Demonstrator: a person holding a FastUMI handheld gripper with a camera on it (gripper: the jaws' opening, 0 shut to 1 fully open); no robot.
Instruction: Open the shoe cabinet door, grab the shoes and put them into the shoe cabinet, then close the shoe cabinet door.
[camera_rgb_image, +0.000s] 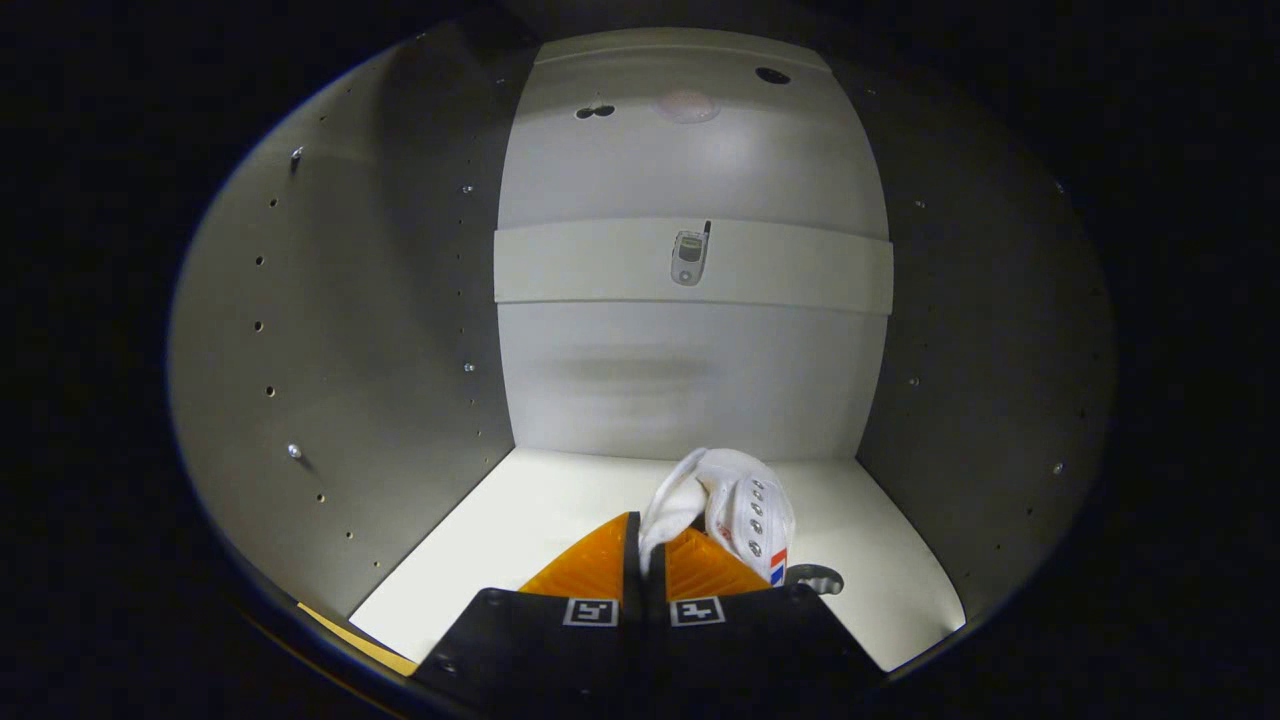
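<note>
Jaws: the gripper (645, 560) pinches the white shoe (735, 505) tight.
Risk: letting go high above the cabinet floor (520, 520), the shoe may tip.

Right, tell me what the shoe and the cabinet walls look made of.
The shoe, pinched between the gripper fingers, looks like soft white leather or synthetic: it creases, and has metal-looking eyelets. The cabinet walls look like matte grey laminated board, judging by the rows of drilled shelf-pin holes; I can't be sure.

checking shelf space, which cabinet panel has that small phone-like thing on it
The horizontal band across the back wall, beyond the gripper pinching the white shoe. The side walls bear just holes.
</note>
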